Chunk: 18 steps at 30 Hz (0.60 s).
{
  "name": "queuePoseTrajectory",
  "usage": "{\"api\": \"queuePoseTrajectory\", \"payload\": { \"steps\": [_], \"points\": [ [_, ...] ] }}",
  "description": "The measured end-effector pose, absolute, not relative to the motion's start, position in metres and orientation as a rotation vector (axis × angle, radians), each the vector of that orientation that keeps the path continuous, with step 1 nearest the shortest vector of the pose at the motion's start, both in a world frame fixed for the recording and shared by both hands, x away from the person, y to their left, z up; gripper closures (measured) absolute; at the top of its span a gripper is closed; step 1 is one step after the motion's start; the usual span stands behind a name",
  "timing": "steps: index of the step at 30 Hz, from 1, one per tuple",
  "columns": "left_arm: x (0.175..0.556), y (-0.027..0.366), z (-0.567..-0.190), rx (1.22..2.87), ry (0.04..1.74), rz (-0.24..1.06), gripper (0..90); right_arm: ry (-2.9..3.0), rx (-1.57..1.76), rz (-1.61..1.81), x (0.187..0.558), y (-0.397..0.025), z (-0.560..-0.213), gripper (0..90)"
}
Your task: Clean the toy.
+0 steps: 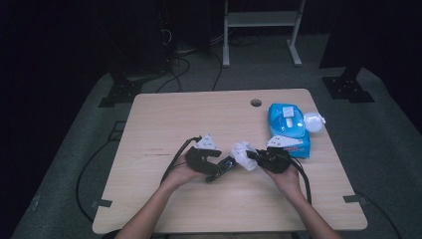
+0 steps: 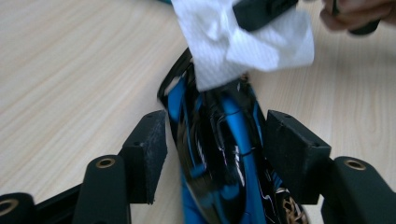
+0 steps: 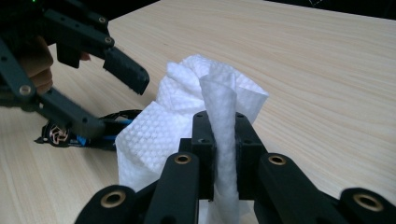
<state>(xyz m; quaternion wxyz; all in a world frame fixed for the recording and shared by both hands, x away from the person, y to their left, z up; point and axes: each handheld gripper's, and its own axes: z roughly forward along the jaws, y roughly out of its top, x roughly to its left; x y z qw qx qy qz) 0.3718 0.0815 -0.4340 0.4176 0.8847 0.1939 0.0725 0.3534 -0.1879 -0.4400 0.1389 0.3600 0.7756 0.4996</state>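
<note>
On wood tabletop (image 1: 164,129) | R tongs (image 3: 225,140) pinch wipe (image 3: 187,116) | dark rm, carpet

A light wooden table (image 1: 164,124) is standing on grey carpet (image 1: 393,164), with a round cable hole (image 1: 256,103) sitting near its far edge. Black cables (image 1: 174,69) are trailing over the floor behind it. A white metal frame (image 1: 261,30) is standing farther back. Black stand bases (image 1: 347,88) are flanking the table, and darkness is swallowing the room beyond.
</note>
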Motion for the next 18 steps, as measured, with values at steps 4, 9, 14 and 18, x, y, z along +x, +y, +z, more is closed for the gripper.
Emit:
{"api": "queuePoseTrajectory", "payload": {
  "steps": [4,9,14,18],
  "points": [
    [0.369,0.074,-0.445,2.293,0.467,0.209,37.5,2.243,1.049,1.431,0.353,-0.192,-0.441,81.5],
    [0.369,0.072,-0.451,2.319,0.462,0.282,36.5,2.260,1.054,1.397,0.352,-0.196,-0.446,81.5],
    [0.367,0.070,-0.454,2.330,0.413,0.244,25.9,2.265,1.060,1.375,0.350,-0.205,-0.447,81.4],
    [0.366,0.068,-0.455,2.335,0.389,0.243,23.6,2.268,1.057,1.359,0.345,-0.215,-0.446,81.2]
  ]
}}
